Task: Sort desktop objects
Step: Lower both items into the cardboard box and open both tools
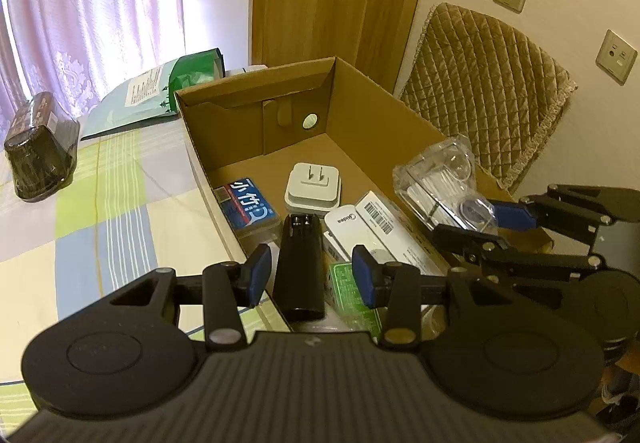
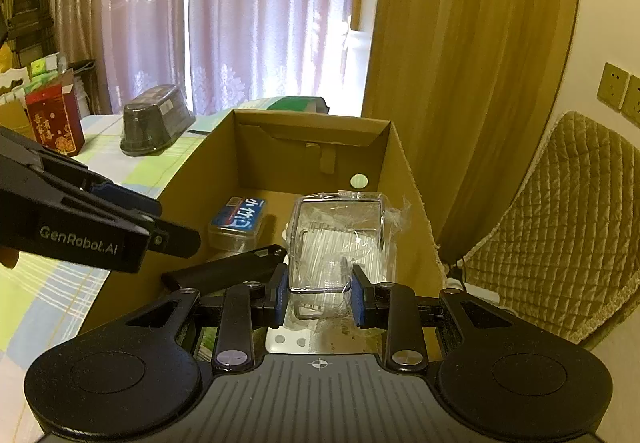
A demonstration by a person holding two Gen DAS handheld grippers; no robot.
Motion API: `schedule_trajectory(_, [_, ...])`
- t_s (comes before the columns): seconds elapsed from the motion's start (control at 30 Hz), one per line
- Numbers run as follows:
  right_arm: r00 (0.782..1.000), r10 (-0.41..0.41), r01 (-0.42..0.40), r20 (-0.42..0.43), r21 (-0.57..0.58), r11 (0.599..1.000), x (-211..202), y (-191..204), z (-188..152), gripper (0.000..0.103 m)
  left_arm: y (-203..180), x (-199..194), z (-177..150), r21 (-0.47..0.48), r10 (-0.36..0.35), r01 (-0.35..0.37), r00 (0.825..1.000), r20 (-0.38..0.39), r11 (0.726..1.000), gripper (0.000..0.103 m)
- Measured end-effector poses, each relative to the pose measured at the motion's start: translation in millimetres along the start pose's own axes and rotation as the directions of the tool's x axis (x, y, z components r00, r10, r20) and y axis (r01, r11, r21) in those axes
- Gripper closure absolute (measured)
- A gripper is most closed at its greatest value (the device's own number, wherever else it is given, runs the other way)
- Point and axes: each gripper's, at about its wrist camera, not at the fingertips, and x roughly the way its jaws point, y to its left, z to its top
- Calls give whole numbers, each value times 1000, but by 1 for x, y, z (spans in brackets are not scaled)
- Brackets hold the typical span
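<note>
Cardboard box point(image 1: 372, 115) fills the middle of both views, open-topped on a checked tablecloth point(image 1: 100, 203). Only the left wrist view shows the white plug adapter point(image 1: 313, 189), the white Midea box point(image 1: 360, 239) and the green packet point(image 1: 352, 295) inside it. That view also shows the left gripper point(image 1: 312, 275) spread open around a black bar point(image 1: 301, 267) without touching it. In the right wrist view, the right gripper point(image 2: 319, 297) clamps a clear plastic case point(image 2: 340, 235) over the box at lower centre. Both views show the blue case point(image 2: 239, 217) on the box floor.
</note>
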Motion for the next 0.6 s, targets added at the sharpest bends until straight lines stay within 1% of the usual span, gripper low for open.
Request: schedule_trajectory(0.6, [1000, 4, -4, -11, -21, 1000, 10, 10, 7, 73, 5, -7, -3, -7, 3, -3, 1000, 18, 1000, 63])
